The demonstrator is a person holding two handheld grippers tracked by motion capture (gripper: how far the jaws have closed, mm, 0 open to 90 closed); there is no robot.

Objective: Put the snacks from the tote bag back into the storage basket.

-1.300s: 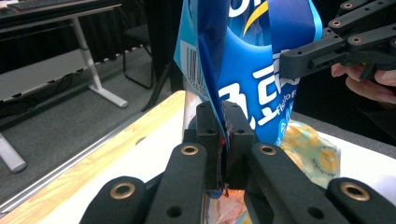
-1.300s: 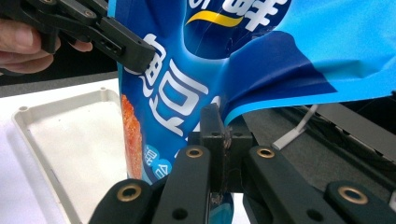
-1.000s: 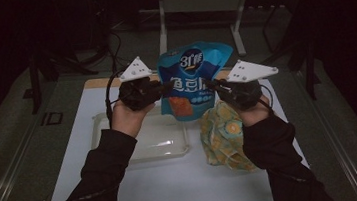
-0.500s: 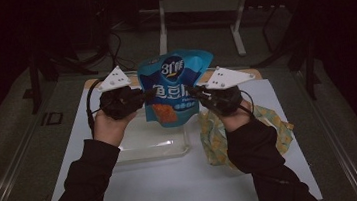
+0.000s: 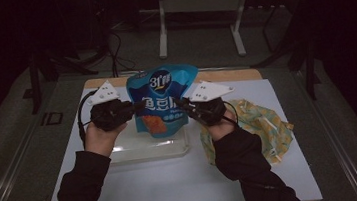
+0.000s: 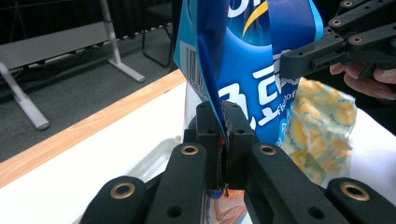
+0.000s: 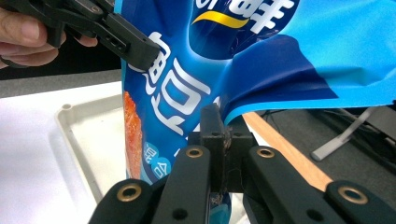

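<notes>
Hanging above white tray (image 5: 146,151): blue snack bag (image 5: 162,99) | left hand-held gripper (image 5: 134,106), right hand-held gripper (image 5: 181,103): both clamped on bag edges

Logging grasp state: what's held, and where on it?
Both hold the blue snack bag: left gripper shut on one side edge, right gripper shut on the opposite side edge, bag lifted above the clear tray.

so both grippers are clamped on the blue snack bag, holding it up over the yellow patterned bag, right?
Not quite. Both grippers, left and right, are clamped on the blue snack bag, but the high view shows it held over the clear tray; the yellow patterned bag lies off to the right.
</notes>
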